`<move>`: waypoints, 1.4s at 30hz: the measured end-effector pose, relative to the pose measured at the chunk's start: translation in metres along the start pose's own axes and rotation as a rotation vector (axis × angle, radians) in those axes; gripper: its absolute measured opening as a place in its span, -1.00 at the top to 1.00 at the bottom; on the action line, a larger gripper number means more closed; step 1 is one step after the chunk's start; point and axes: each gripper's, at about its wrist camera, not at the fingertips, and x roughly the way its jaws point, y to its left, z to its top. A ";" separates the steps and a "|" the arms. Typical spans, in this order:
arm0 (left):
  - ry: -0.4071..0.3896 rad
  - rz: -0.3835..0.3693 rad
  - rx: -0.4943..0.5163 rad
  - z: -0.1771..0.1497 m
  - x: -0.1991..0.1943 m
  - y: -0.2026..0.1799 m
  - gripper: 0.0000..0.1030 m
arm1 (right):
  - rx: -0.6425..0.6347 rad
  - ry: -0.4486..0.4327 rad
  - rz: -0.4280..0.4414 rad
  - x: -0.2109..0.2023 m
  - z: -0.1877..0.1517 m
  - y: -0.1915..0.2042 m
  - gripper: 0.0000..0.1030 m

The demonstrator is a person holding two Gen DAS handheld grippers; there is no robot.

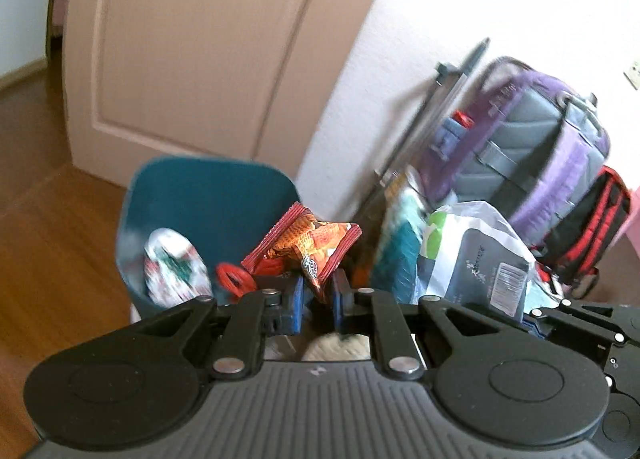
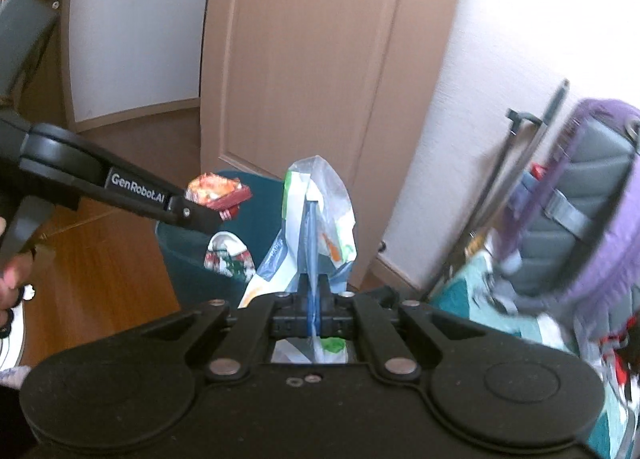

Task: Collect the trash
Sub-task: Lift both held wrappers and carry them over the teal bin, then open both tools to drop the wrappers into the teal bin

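The left hand-held gripper (image 1: 318,291) pinches a red-and-orange snack wrapper (image 1: 308,247) by one crumpled corner, its blue pads nearly together, so that most of the foil stands clear above the jaws. The right hand-held gripper (image 2: 314,299) is pressed fully together on a thin white plastic bag (image 2: 320,211) printed in green and grey; the film passes between the jaws and rises in a loose peak above them. Gripping each piece by an edge leaves its bulk free, which should let it drop cleanly on release.

Both grippers point down toward a teal bin (image 1: 208,199) standing on the wooden floor (image 1: 44,219) against the foot of the door (image 1: 192,47). The bin already holds a white wrapper with red and green print (image 1: 176,271) and a red item (image 1: 234,279). In the right wrist view the left hand-held gripper (image 2: 216,211) reaches in from the left edge, with the snack wrapper (image 2: 218,191) held near the bin's rim. Judged from this, both pieces are in transit and not yet deposited.

To the right of the bin, along the wall, stand a purple-and-grey backpack (image 1: 532,135), a black-and-red bag (image 1: 588,227), a grey metal frame (image 1: 440,99) and a teal package (image 1: 400,251). These crowd the bin's right side; a straight approach from the front looks unobstructed.
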 end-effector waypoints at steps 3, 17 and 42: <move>-0.005 0.031 0.004 0.018 0.012 0.019 0.72 | 0.016 0.004 0.013 0.027 0.021 0.006 0.99; 0.115 0.123 0.005 0.025 0.093 0.089 0.72 | 0.004 0.122 0.041 0.154 0.035 0.034 0.99; 0.278 0.126 0.053 -0.002 0.149 0.099 0.71 | 0.025 0.233 0.071 0.176 0.005 0.038 0.44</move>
